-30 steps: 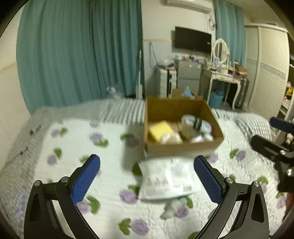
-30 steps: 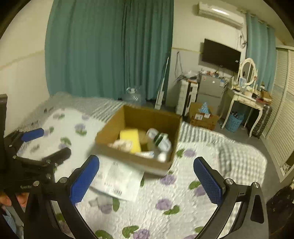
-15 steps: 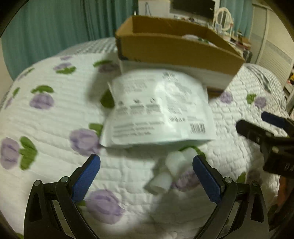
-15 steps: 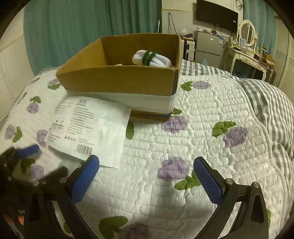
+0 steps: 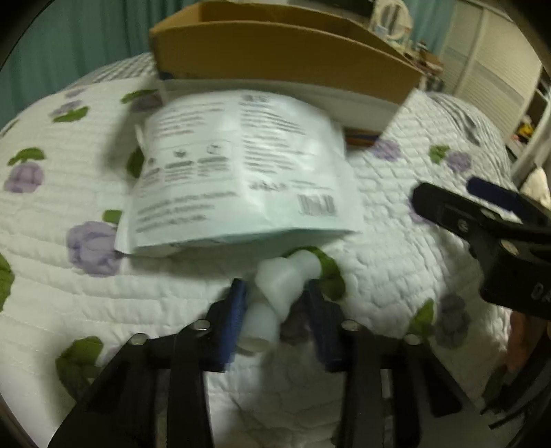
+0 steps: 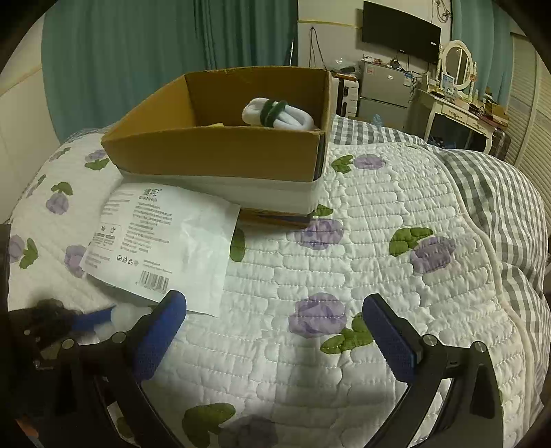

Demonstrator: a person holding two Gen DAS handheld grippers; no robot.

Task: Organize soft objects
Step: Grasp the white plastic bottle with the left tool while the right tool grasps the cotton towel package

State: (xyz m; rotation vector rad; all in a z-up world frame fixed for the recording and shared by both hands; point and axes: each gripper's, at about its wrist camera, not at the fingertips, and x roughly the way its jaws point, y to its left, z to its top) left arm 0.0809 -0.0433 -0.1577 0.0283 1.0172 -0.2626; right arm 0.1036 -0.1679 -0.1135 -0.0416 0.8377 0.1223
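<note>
Quilted bed point(image 6: 361, 213): left tool point(image 5: 275, 310) grips white rolls point(image 5: 275, 293) (pouch point(image 6: 165, 241) reads "QIANHUI"), right tool point(image 6: 275, 327) gapes wide.

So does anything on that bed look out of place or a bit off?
Yes: the box sits askew, one side propped on a flat white packet tucked under its edge. Small white rolls lie loose on the quilt outside the box; the left claw is closed around them.

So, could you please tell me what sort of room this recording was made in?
Most likely a bedroom at home: the work surface is a bed with a floral quilt, a vanity table with an oval mirror stands at the back, and a wall-mounted TV hangs beside teal curtains.
</note>
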